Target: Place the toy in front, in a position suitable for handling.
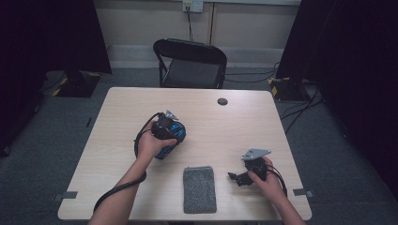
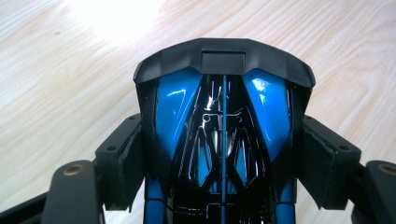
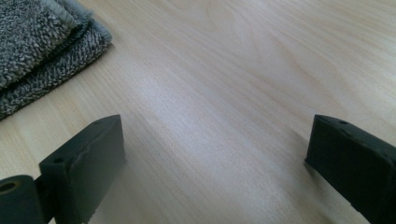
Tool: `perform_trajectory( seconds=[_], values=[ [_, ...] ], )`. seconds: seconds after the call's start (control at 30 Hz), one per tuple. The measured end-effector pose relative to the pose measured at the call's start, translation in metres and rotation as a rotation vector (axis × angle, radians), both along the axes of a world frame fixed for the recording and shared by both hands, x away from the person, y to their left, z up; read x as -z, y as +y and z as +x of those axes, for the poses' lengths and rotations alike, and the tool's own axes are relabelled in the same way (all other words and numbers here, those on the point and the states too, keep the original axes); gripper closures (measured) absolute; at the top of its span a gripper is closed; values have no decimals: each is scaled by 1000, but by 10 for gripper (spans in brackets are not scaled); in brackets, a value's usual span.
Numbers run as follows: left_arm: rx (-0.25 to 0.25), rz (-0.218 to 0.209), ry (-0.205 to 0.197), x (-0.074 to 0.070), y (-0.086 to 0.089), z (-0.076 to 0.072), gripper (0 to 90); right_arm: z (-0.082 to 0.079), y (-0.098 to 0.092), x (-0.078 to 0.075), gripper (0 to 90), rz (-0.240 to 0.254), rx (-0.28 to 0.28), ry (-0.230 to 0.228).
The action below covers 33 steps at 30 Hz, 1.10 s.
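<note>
1. One glossy blue-and-black object (image 1: 170, 136), which looks like a toy car or a similar moulded shell, is held off the table (image 1: 117, 122) in the left gripper (image 1: 165, 127), left of the table's middle. In the left gripper view the pads (image 2: 123, 163) are seen clamped on its two flanks (image 2: 224, 140).
2. A slip is judged the main risk: the shell is shiny and tapered, so a tilt or a jerk could let it slide out and drop onto the wood.
3. Only the narrow sides are gripped, so the object could also be twisted between the pads if it is knocked.
4. A folded grey cloth (image 1: 199, 188) lies near the front edge, between the two hands, and could be dragged off that edge by a careless pass.
5. The right gripper (image 1: 245, 176) is held low over bare wood, just right of the cloth (image 3: 42, 51), with its jaws spread wide and nothing between them; the table could be scraped if it is lowered.
</note>
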<state>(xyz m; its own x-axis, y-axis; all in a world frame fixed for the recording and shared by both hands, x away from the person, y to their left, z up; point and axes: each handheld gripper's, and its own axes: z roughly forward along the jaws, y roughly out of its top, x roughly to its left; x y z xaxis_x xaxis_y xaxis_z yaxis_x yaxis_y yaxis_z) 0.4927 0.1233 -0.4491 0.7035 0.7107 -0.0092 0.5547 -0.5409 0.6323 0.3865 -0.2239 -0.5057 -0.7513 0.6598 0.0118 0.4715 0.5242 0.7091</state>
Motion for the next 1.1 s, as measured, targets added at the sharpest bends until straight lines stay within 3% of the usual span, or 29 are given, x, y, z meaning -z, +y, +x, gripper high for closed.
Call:
perform_trajectory(
  seconds=[0.37, 0.63, 1.1],
  values=[
    [40, 36, 18, 14, -26, 15, 258, 0, 0, 0, 37, 0, 2, 1],
    [55, 45, 5, 23, -40, 24, 257, 0, 0, 0, 37, 0, 1, 1],
    [71, 27, 3, 38, -45, 26, 255, 0, 0, 0, 34, -2, 1, 1]
  ],
)
